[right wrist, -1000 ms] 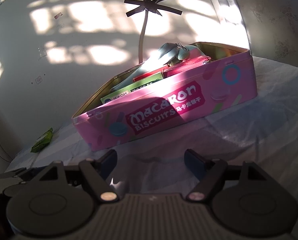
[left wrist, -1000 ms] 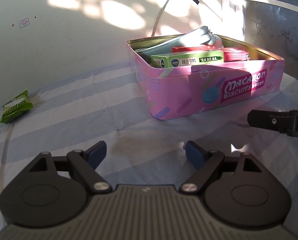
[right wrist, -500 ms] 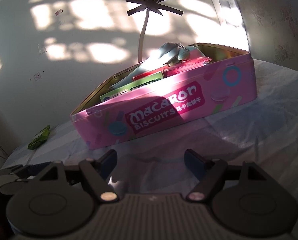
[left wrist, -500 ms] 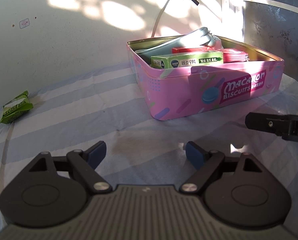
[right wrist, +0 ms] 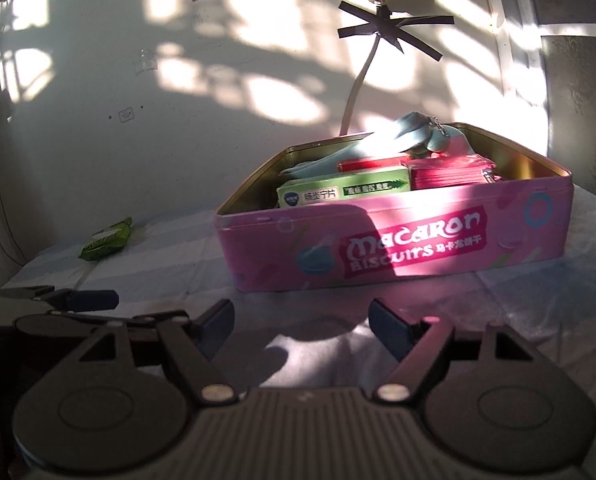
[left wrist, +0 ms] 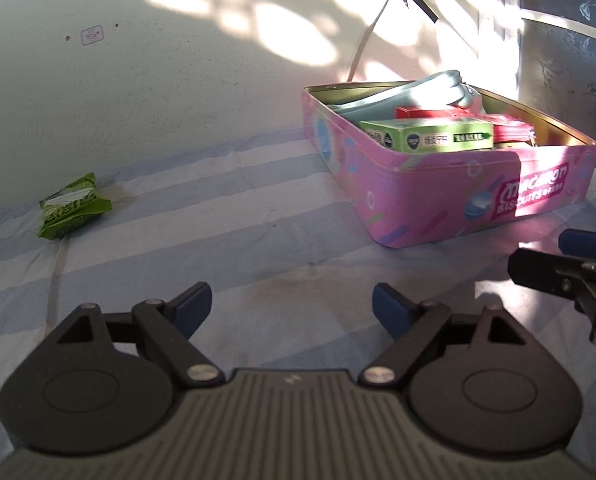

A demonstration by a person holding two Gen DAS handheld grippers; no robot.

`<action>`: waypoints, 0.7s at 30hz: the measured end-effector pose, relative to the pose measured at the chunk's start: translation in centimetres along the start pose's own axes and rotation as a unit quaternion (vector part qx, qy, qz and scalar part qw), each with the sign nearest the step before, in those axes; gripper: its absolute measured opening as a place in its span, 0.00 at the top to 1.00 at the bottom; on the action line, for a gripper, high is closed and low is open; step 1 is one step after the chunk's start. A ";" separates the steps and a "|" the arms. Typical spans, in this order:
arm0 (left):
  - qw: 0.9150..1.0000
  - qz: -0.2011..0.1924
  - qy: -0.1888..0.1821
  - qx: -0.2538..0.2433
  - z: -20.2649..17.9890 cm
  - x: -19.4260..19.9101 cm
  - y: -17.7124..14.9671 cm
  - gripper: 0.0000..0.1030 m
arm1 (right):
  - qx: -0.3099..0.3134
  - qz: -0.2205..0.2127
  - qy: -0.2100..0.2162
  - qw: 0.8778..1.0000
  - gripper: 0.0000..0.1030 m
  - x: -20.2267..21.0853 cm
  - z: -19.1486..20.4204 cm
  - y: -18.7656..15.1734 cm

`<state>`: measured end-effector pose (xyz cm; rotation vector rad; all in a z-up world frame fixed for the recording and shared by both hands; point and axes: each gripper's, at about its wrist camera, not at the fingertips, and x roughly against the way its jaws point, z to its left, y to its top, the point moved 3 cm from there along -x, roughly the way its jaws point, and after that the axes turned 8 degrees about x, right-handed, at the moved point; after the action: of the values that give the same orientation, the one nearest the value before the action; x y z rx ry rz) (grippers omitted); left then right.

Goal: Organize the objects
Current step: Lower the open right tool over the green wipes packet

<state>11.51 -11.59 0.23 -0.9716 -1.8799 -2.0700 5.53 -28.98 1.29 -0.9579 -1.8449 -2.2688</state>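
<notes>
Both views have swung left since 1 s ago, so the green packet [left wrist: 73,208] sits more central; it lies alone near the wall, well apart from the pink tin [left wrist: 450,196]. Your left gripper [left wrist: 291,308] and right gripper [right wrist: 301,326] are both spread, holding nothing. Approach w/ the left, low and flat, pinch across the short side. Striped cloth [left wrist: 217,220] btw. is free; keep off the wall and the tin rim.

Black gripper [left wrist: 291,308], blue fingertips [left wrist: 193,306]
</notes>
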 end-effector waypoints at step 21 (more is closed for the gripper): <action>0.980 -0.015 0.157 0.120 19.0 -0.7 1.6 0.12 | 0.132 0.059 0.119 0.982 0.26 -8.5 14.5 4.3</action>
<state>19.42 5.72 0.92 -0.5270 -1.9233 -1.8270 20.28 -19.81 2.02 -0.7026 -1.8674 -1.9132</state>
